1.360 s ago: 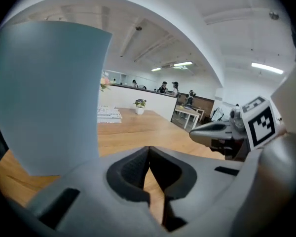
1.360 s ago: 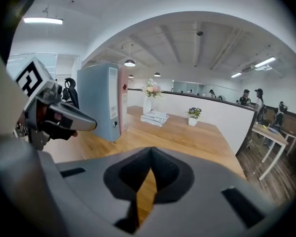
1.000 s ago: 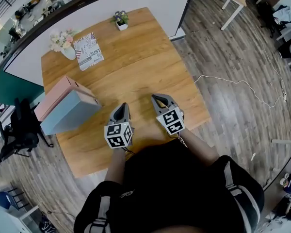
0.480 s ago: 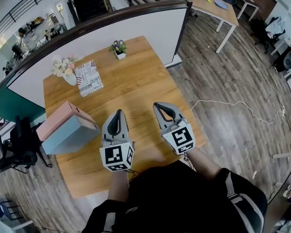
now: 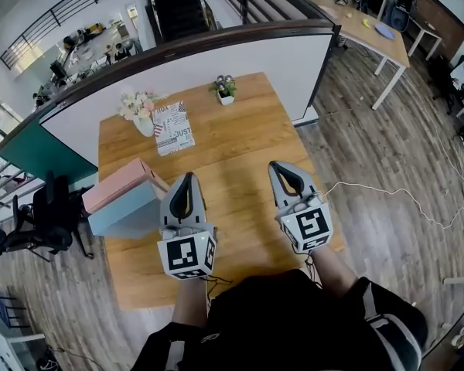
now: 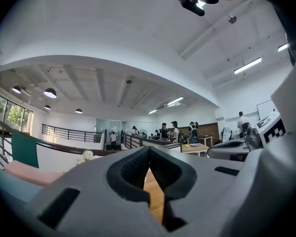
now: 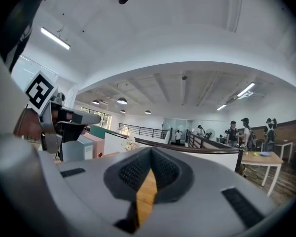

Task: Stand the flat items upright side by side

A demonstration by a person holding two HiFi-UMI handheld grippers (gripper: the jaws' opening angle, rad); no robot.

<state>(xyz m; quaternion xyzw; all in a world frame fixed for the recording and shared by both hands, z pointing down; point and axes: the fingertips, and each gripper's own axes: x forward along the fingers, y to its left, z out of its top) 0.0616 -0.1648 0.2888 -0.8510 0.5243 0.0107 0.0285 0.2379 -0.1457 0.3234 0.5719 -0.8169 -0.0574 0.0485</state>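
Overhead, left gripper (image 5: 187, 180) and right gripper (image 5: 280, 168) are held above a wooden table (image 5: 232, 145), jaws shut on nothing.
A pink box (image 5: 124, 182) and blue box (image 5: 127, 207), seemingly lying flat, are seen overhanging the left edge; they could be knocked off by a clumsy push.

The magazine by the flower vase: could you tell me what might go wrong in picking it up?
The magazine lies flat beside the flower vase, so prying it up could tip the vase. The left gripper and right gripper are shut and must open first. The pink box and blue box seem to overhang the table edge; a bump might drop them.
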